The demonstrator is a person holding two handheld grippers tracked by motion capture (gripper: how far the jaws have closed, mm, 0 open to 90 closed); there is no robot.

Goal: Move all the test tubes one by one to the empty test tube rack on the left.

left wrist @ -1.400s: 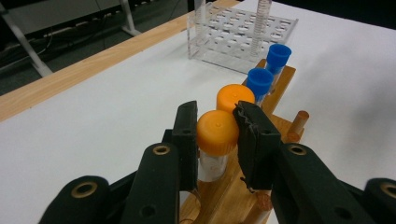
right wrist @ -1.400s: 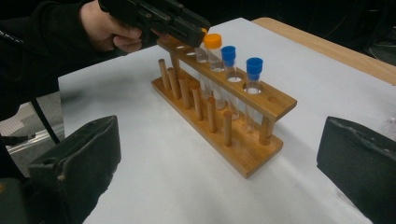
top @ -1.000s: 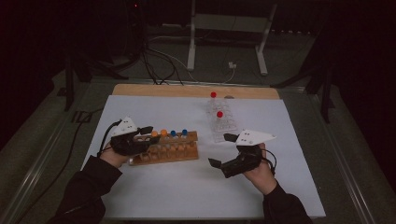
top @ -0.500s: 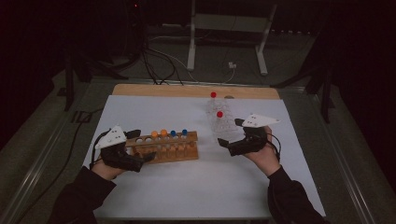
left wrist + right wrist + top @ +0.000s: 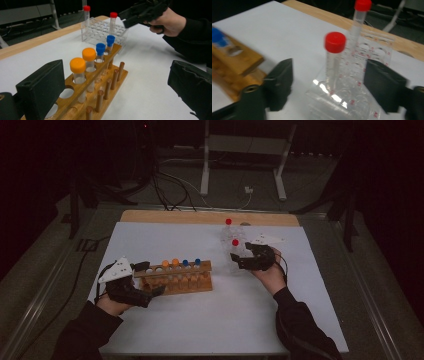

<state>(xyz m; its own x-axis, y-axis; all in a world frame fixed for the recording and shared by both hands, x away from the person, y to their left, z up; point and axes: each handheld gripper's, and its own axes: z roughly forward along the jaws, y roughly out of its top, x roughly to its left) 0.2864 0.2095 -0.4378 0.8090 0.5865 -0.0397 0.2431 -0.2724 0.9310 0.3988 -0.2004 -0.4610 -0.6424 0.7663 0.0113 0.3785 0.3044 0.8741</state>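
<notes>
Red-capped tube [image 5: 334,60] upright in clear rack [image 5: 352,100] at counter's [image 5: 210,320] far right-centre, second red tube [image 5: 359,22] behind. Right tool [image 5: 329,87] gaping wide, jaws flanking tube, not touching. Wooden rack [image 5: 175,279] just left; open white counter in front. Left tool [image 5: 112,87] open at wooden rack's end.

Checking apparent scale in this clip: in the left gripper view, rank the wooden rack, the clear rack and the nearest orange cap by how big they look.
1. wooden rack, largest.
2. clear rack, though it stands farther off, so its true size against the wooden one is unsure.
3. nearest orange cap, smallest.
</notes>
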